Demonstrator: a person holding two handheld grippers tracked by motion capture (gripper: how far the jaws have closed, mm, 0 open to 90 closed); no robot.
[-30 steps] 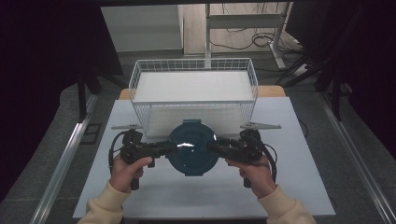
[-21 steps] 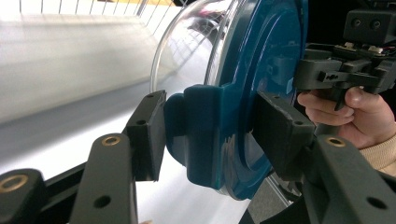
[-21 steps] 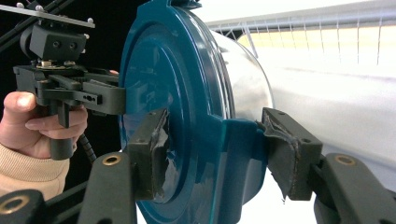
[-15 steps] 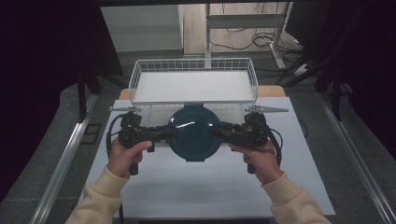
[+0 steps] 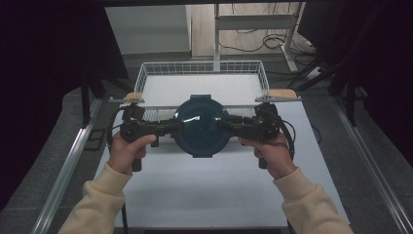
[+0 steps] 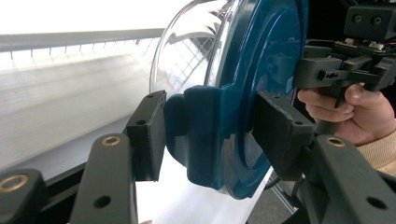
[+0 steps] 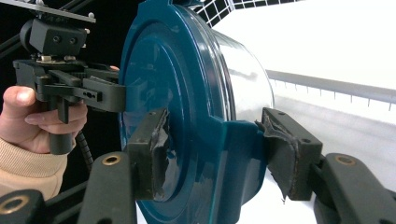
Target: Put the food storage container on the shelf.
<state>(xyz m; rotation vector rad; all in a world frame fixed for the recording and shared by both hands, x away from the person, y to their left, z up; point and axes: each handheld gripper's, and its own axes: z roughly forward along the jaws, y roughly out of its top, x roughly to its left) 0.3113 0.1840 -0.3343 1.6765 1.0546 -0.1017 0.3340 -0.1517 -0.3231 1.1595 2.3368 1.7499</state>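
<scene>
Teal lidded container — grasped at its side tabs by left gripper and right gripper — could tilt and slip if either hand lags.

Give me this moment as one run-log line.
left gripper: shut on container's left clip | right gripper: shut on right clip | round teal-lidded container: held above table, at wire basket front rim

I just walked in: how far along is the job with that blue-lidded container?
Done: the container is off the table, clamped on its side clips by the left claw and right claw. In hand: it hangs before the wire basket. Left: probably setting it inside the basket.
</scene>
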